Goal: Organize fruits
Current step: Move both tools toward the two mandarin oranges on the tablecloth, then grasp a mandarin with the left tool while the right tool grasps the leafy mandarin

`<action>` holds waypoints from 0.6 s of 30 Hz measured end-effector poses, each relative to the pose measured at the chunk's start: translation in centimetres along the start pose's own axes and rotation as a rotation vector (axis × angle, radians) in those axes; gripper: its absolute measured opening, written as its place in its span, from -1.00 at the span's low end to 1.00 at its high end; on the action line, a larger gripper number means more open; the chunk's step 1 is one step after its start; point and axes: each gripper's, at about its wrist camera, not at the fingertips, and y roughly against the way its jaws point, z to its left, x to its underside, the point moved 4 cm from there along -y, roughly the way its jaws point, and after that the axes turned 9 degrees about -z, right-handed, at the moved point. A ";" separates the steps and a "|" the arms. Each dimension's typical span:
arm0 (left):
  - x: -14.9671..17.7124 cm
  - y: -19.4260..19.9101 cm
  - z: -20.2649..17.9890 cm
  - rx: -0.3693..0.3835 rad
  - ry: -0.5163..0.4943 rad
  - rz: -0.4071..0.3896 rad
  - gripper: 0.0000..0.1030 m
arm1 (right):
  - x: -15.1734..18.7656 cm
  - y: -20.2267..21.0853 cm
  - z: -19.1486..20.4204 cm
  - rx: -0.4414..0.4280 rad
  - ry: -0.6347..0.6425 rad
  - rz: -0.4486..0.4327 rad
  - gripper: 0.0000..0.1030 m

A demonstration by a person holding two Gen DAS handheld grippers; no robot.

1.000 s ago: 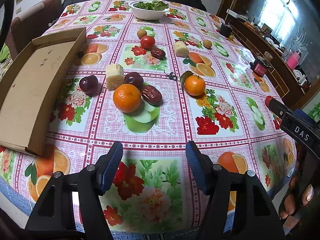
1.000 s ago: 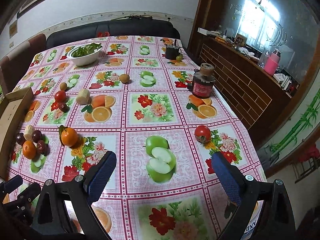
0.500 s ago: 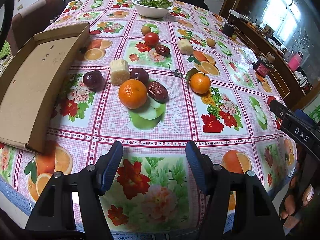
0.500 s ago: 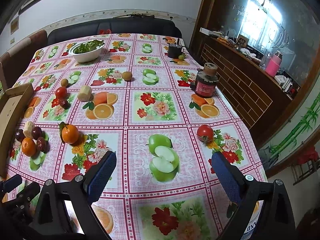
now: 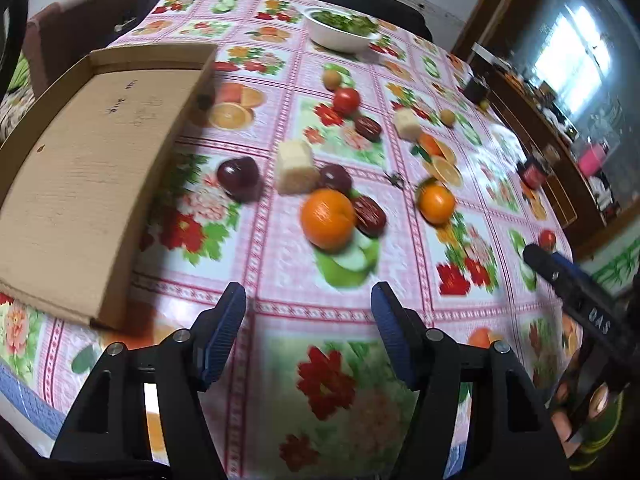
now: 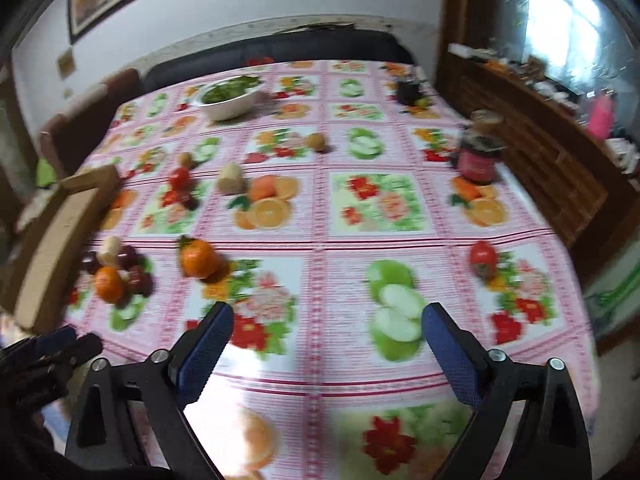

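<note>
Fruit lies loose on the fruit-print tablecloth. Ahead of my left gripper (image 5: 308,296), a large orange (image 5: 328,218) sits against a brown date (image 5: 369,210), two dark plums (image 5: 237,172) and a pale chunk (image 5: 296,166). A leafed orange (image 5: 436,202) lies to the right. The open-topped cardboard box (image 5: 80,168) is at the left. My left gripper is open and holds nothing. My right gripper (image 6: 328,314) hovers over the printed apple, its jaws closing with nothing between them. A red tomato (image 6: 483,254) lies ahead and to its right.
A white bowl of greens (image 5: 340,34) stands at the far end. A dark jar (image 6: 478,156) is near the right edge. Another tomato (image 5: 346,100), a date and small brown fruits lie mid-table. A wooden counter runs along the right, and chairs stand at the left.
The left view has slid toward the cardboard box, so the fruit cluster now sits further right. The right view has tipped upward, showing more wall, and its jaws look slightly narrower.
</note>
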 end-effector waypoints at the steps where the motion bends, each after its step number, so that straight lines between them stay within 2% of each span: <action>1: -0.3 -0.3 0.0 0.001 0.002 0.004 0.25 | 0.0 -0.3 0.5 -0.036 -0.007 0.004 0.68; 3: -1.0 -0.9 -0.2 0.011 0.001 0.006 0.25 | -0.2 -1.5 1.7 -0.109 -0.013 0.020 0.60; 6: -1.8 -2.0 -1.1 0.024 -0.019 0.009 0.25 | -0.6 -2.9 3.9 -0.173 0.021 0.027 0.42; 10: -2.4 -3.3 -1.4 0.024 -0.035 0.020 0.25 | -1.5 -5.4 6.3 -0.254 0.059 0.055 -0.05; 13: -2.8 -4.1 -1.4 0.026 -0.045 0.029 0.20 | -1.8 -7.4 7.3 -0.252 0.074 0.092 -0.09; 16: -2.8 -4.4 -1.3 0.016 -0.064 0.019 0.07 | -1.5 -9.0 7.7 -0.244 0.083 0.132 -0.09; 17: -2.9 -4.5 -1.3 0.011 -0.073 0.015 -0.03 | -1.4 -9.4 7.6 -0.236 0.084 0.142 -0.08; 18: -3.0 -4.6 -1.4 0.006 -0.081 0.012 -0.07 | -1.4 -9.5 7.7 -0.235 0.088 0.130 -0.09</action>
